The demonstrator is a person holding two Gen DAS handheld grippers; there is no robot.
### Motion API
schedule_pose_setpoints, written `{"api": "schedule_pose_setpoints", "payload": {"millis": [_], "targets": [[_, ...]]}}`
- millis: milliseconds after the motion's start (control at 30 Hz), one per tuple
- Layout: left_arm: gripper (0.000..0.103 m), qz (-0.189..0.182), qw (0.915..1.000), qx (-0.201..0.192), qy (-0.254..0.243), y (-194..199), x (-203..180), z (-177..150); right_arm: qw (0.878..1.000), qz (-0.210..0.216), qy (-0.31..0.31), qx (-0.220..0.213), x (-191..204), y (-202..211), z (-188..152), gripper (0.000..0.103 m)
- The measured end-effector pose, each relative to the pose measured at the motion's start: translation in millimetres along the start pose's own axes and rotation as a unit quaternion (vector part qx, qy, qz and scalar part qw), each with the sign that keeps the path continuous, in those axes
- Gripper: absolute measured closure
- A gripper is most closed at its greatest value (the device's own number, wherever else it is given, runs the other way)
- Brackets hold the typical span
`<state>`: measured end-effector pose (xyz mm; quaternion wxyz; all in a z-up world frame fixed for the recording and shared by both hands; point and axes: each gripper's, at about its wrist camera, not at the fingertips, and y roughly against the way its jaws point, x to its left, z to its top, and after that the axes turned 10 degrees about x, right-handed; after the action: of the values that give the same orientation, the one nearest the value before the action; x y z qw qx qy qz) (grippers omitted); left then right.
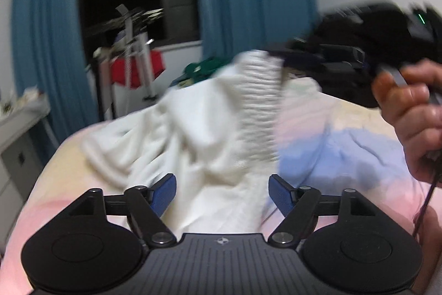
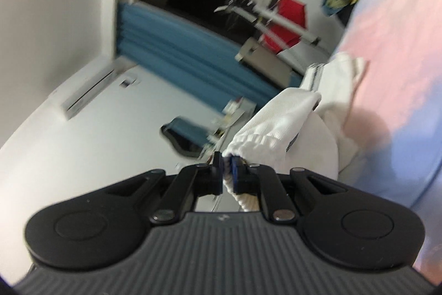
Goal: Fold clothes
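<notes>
At twelve o'clock of the left gripper (image 1: 222, 194), its jaws spread and empty, the white garment (image 1: 193, 129) lies rumpled on the bed (image 1: 345, 145), one ribbed edge raised toward one o'clock.

From the right wrist, the right gripper (image 2: 227, 176) pinches the garment's gathered hem, cloth trailing toward two o'clock.

Likely lifting to spread; next, the left should seize another edge.

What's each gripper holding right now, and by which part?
Right gripper is shut on the white knit garment, pinching its ribbed elastic hem. Left gripper is open above the garment, holding nothing.
</notes>
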<state>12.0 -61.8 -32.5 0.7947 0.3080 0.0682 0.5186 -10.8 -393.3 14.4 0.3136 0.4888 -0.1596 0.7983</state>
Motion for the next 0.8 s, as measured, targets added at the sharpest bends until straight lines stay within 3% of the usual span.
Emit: {"api": "schedule_pose_setpoints", "payload": {"millis": [100, 267, 333, 367, 400, 600, 700, 800], "targets": [[0.026, 0.035, 0.9992, -0.004, -0.017, -26, -26, 11, 1.000, 0.011, 0.010, 0.009, 7, 2, 0, 0.093], [0.031, 0.046, 0.9975, -0.038, 0.038, -59, -33, 39, 1.000, 0.022, 0.012, 0.017, 9, 6, 1, 0.093], [0.050, 0.047, 0.9962, -0.052, 0.051, -67, -30, 47, 0.999, 0.026, 0.014, 0.020, 7, 6, 1, 0.093], [0.075, 0.037, 0.9965, -0.050, 0.056, -70, -27, 51, 0.999, 0.026, 0.015, 0.022, 7, 4, 1, 0.093], [0.086, 0.025, 0.9967, -0.047, 0.061, -73, -23, 55, 0.999, 0.023, 0.017, 0.023, 6, 3, 1, 0.093], [0.088, 0.012, 0.9916, -0.065, 0.111, -57, 15, 57, 0.998, 0.033, 0.032, 0.033, 10, -5, -1, 0.091], [0.089, 0.016, 0.9798, -0.074, 0.185, -37, 63, 57, 0.995, 0.057, 0.059, 0.049, 19, -9, -6, 0.090], [0.089, 0.029, 0.9630, -0.084, 0.254, -16, 118, 54, 0.993, 0.070, 0.085, 0.046, 28, -9, -11, 0.060]]}}
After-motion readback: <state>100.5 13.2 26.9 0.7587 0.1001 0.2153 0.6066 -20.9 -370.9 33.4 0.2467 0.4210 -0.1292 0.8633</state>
